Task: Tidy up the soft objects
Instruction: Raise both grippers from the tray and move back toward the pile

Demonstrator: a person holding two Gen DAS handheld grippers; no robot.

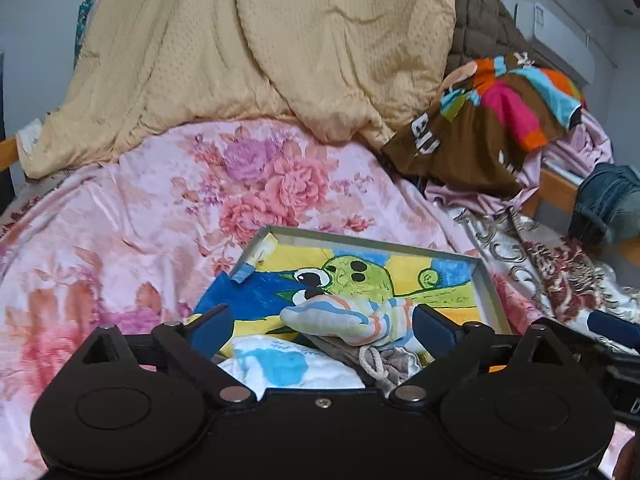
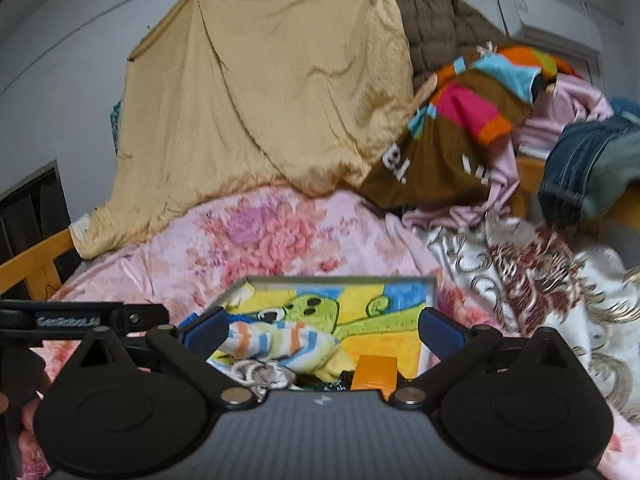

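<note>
Wall-mounted air conditioner point(image 1: 560, 36) upper right, wooden bed rail point(image 2: 36, 258) at left.

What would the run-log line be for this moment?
left claw: open, empty | right claw: open, empty | striped sock: lying in box | box: on floral bedspread

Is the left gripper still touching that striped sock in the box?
Apart. In the left wrist view the left gripper is wide open, and the striped sock lies in the box between the blue pads, with a gap on each side.
</note>
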